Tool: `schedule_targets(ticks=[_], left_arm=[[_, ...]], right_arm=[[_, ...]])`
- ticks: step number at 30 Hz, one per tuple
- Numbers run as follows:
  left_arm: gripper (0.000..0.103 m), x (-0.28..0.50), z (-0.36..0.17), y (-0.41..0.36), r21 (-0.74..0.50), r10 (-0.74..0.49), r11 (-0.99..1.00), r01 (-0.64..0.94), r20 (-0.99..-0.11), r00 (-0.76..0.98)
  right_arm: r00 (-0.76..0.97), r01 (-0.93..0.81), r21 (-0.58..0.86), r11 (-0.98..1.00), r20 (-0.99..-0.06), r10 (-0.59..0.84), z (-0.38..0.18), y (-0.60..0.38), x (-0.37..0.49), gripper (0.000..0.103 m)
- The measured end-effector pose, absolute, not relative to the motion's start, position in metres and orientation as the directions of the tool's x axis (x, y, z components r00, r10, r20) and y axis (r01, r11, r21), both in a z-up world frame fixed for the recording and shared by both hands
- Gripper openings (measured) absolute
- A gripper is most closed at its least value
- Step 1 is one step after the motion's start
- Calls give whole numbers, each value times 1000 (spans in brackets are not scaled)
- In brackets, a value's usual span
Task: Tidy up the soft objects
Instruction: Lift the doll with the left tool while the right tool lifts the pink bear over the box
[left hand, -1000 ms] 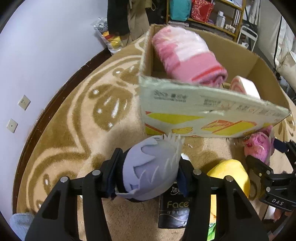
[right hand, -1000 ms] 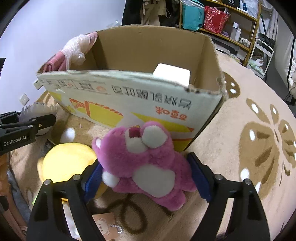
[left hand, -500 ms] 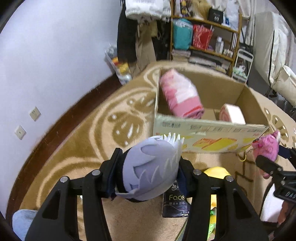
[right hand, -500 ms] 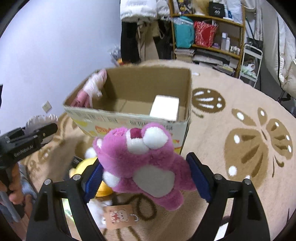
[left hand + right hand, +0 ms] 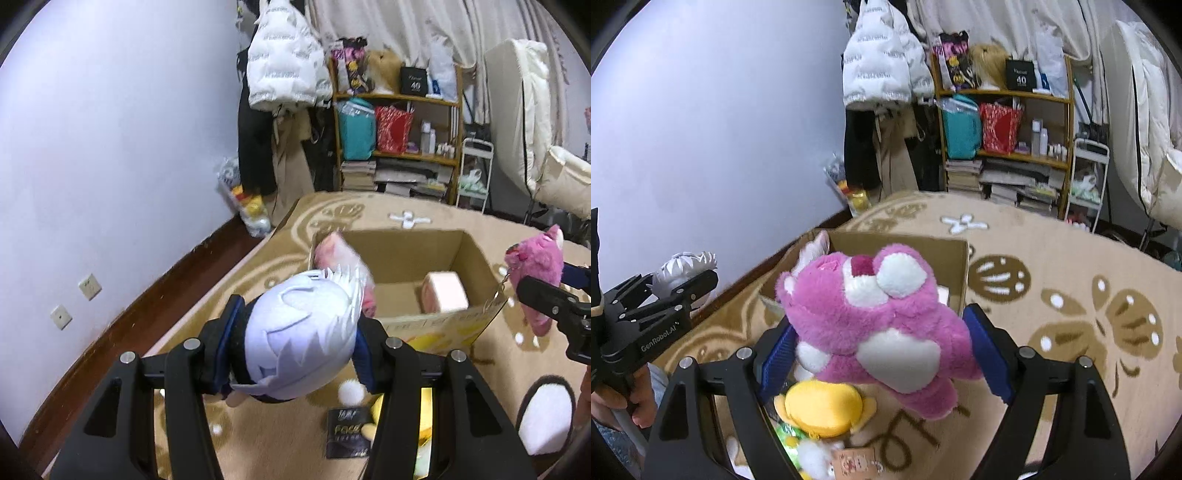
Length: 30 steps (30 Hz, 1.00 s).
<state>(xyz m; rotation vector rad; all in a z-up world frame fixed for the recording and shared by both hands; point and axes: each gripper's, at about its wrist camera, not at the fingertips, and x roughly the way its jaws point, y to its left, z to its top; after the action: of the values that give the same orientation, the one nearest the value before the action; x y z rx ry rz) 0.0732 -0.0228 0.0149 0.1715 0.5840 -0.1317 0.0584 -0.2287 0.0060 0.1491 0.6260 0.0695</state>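
You're pinching the pale-haired plush doll in the left gripper and squeezing the pink plush bear in the right gripper, both hanging above the near edge of the open cardboard box. The box is sitting on a tan patterned rug; beyond it, a cluttered wooden shelf is standing beside a white wall.

L gripper jaws clamped on load; R gripper jaws clamped wider; both angled down
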Motion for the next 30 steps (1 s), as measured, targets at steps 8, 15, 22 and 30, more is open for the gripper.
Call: schedule_targets(ticks=[8, 15, 22, 30], left_arm=[[52, 98, 27, -41, 124, -101, 974, 189, -510, 854], [52, 120, 29, -59, 154, -102, 967, 201, -490, 866], [52, 136, 32, -75, 180, -110, 959, 218, -473, 874], [53, 153, 34, -89, 165, -146, 954, 252, -478, 866]], right_arm=[[827, -14, 172, 985, -551, 108, 11, -236, 82, 89], [833, -26, 153, 988, -543, 107, 15, -239, 105, 89], [843, -44, 136, 990, -527, 110, 19, -242, 122, 90], [839, -39, 147, 988, -532, 112, 17, -247, 126, 90]])
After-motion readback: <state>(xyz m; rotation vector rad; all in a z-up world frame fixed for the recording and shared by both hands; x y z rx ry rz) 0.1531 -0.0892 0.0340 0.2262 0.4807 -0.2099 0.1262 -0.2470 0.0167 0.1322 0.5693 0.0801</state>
